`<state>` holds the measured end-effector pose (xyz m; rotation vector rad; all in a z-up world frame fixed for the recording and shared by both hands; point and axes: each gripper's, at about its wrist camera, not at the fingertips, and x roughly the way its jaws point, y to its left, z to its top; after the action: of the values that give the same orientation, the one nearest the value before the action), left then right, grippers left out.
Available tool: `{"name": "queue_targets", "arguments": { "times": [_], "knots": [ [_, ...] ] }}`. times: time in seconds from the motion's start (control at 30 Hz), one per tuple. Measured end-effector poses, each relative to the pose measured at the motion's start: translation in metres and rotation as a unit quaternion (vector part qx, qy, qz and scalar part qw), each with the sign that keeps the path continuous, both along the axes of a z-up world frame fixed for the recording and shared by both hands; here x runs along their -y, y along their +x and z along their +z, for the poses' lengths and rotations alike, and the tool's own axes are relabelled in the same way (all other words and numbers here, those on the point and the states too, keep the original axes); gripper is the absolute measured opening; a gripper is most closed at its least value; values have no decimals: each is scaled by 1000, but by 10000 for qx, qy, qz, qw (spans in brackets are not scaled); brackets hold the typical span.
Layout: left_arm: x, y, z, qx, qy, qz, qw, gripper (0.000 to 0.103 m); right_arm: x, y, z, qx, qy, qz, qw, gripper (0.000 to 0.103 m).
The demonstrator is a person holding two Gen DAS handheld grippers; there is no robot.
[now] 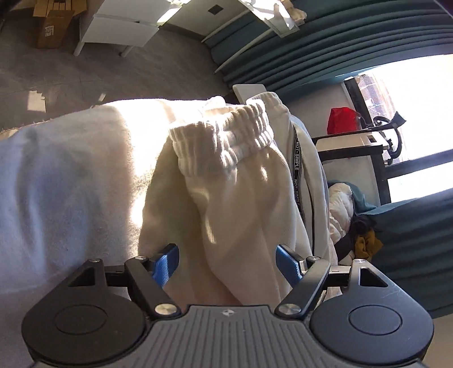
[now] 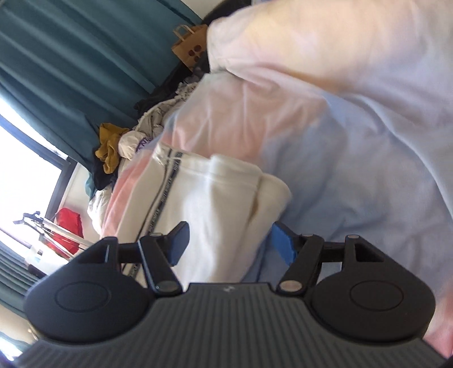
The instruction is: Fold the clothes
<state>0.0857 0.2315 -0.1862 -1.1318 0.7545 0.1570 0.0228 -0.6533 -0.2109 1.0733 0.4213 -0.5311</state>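
Cream sweatpants [image 1: 226, 181] with an elastic waistband and a black lettered side stripe lie folded on a white-covered bed [image 1: 62, 175]. My left gripper [image 1: 228, 261] is open, its blue pads either side of the pants' lower fold, the cloth running between them. In the right wrist view the same pants [image 2: 215, 198] lie bunched on the sheet [image 2: 368, 158]. My right gripper [image 2: 230, 242] is open with the folded edge between its blue pads. This view is blurred.
A pile of other clothes, mustard and dark [image 2: 110, 150], lies at the bed's far side [image 1: 362, 240]. Teal curtains [image 1: 354, 36] and a bright window [image 1: 410, 113] stand behind. A red bag [image 1: 341, 119], a paper bag [image 2: 189, 45] and cardboard boxes [image 1: 53, 22] are farther off.
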Motion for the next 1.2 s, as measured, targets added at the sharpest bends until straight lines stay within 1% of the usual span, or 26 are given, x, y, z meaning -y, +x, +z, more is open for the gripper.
{"name": "queue_targets", "arguments": {
  "times": [0.07,0.13,0.27,0.3,0.33,0.37,0.4,0.43,0.53,0.6,0.7,0.73,0.83,0.87,0.93,1.03,1.2],
  "knots": [
    [-3,7,-9,101,12,-23,9999,73,2,4,-14,68,167,29,9998,68],
    [-6,16,-17,220,-16,-29,9998,71,5,13,-23,106,199,126,9997,68],
    [-10,26,-34,723,-273,124,9969,68,9,29,-29,314,-185,76,9993,67],
    [-11,29,-37,760,-284,118,9966,65,8,33,-29,298,-294,90,9991,67],
    [-12,32,-40,798,-295,113,9963,57,6,36,-29,240,-448,65,9987,62],
    [-12,35,-43,826,-297,104,9961,52,4,38,-29,202,-617,16,9979,51],
    [-12,38,-44,808,-259,81,9964,40,1,38,-26,201,-769,-49,9968,43],
    [-14,39,-44,809,-251,72,9964,24,-1,38,-24,198,-845,-65,9962,24],
    [-18,40,-34,870,-186,105,9960,15,-7,36,-16,191,-1074,-114,9940,13],
    [-20,34,-19,994,-86,78,9950,14,-10,32,-5,227,-1182,-91,9927,12],
    [-24,17,8,1125,66,-11,9936,12,-9,19,20,421,-1190,-33,9920,11],
    [-25,11,17,1151,111,-38,9933,12,-9,12,27,483,-1143,-31,9923,11],
    [-29,-9,42,1220,237,-116,9922,12,-8,-14,44,745,-798,-116,9940,11],
    [-33,-18,47,1171,237,-128,9928,12,-9,-23,49,819,-717,-139,9940,11],
    [-43,-36,53,1023,299,-195,9941,12,-13,-48,55,896,-643,-178,9937,11],
    [-62,-70,51,844,214,-311,9957,12,-15,-88,52,924,-401,-195,9947,11],
    [-89,-124,36,707,-33,-541,9960,12,-16,-125,24,840,-96,-194,9962,11]
  ]
}}
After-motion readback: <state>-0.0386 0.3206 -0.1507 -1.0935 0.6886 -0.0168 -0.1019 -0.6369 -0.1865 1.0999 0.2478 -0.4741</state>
